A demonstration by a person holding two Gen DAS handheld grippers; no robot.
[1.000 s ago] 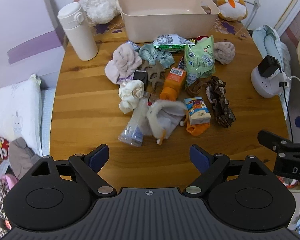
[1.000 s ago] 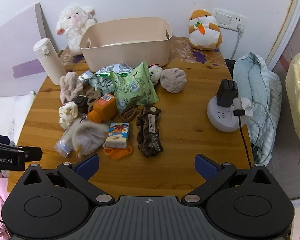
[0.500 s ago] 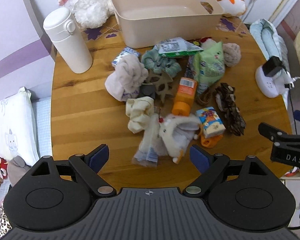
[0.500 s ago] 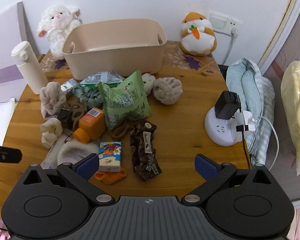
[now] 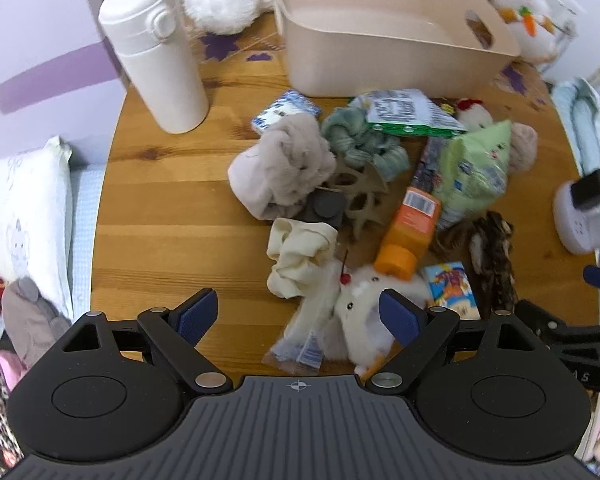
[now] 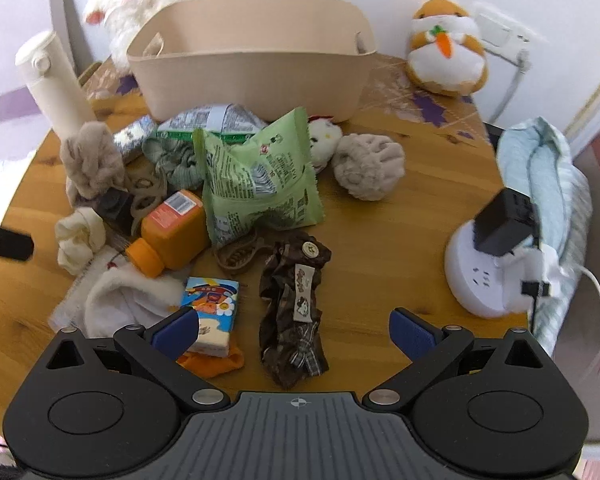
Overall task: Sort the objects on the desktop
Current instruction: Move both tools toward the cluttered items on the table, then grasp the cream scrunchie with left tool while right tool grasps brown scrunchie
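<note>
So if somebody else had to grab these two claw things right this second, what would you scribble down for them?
Left gripper: open, empty, over the white fluffy toy at the pile's near edge.
Right gripper: open, empty, over the brown hair tie.
Beige bin at the back of the table: looks empty.
Done: nothing sorted yet.
Left: the whole pile, including orange bottle and green snack bag.

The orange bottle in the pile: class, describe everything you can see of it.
The orange bottle looks like plastic, squarish in body, with a rounder orange cap and a white barcode label near its base. It lies on its side on the wooden table, cap pointing toward the cameras. The green snack bag leans against it, and its cap rests on the white fluffy toy. Neither claw touches it.
</note>
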